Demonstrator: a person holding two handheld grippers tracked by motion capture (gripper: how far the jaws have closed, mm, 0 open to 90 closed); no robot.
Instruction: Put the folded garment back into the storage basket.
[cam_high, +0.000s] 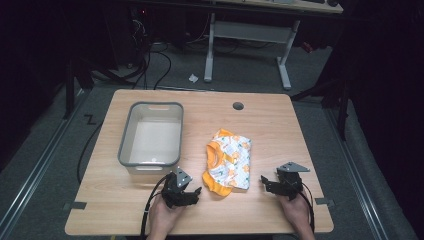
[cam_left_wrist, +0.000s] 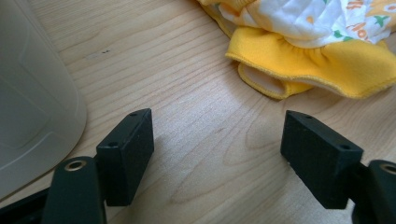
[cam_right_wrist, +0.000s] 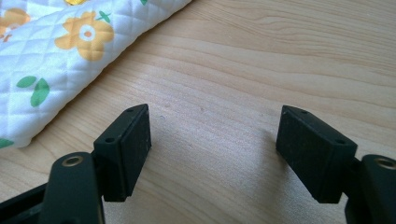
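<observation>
A folded child's garment (cam_high: 228, 159), white quilted cloth with orange flowers and a yellow ribbed hem, lies in the middle of the wooden table (cam_high: 280, 125). My left gripper (cam_high: 194, 192) rests low on the table just left of the garment's near corner, jaws wide open over bare wood. In the left gripper view its yellow hem (cam_left_wrist: 322, 65) lies a little ahead and to the right. My right gripper (cam_high: 264, 182) sits to the right of the garment, open, nothing between the jaws. The quilted edge (cam_right_wrist: 60, 60) lies ahead and left of it in the right gripper view.
A grey plastic tub (cam_high: 151, 134) stands empty on the table's left half, its wall (cam_left_wrist: 32, 98) close to my left gripper. A cable hole (cam_high: 238, 106) sits near the far edge. Beyond the table are a desk frame (cam_high: 247, 45) and floor cables.
</observation>
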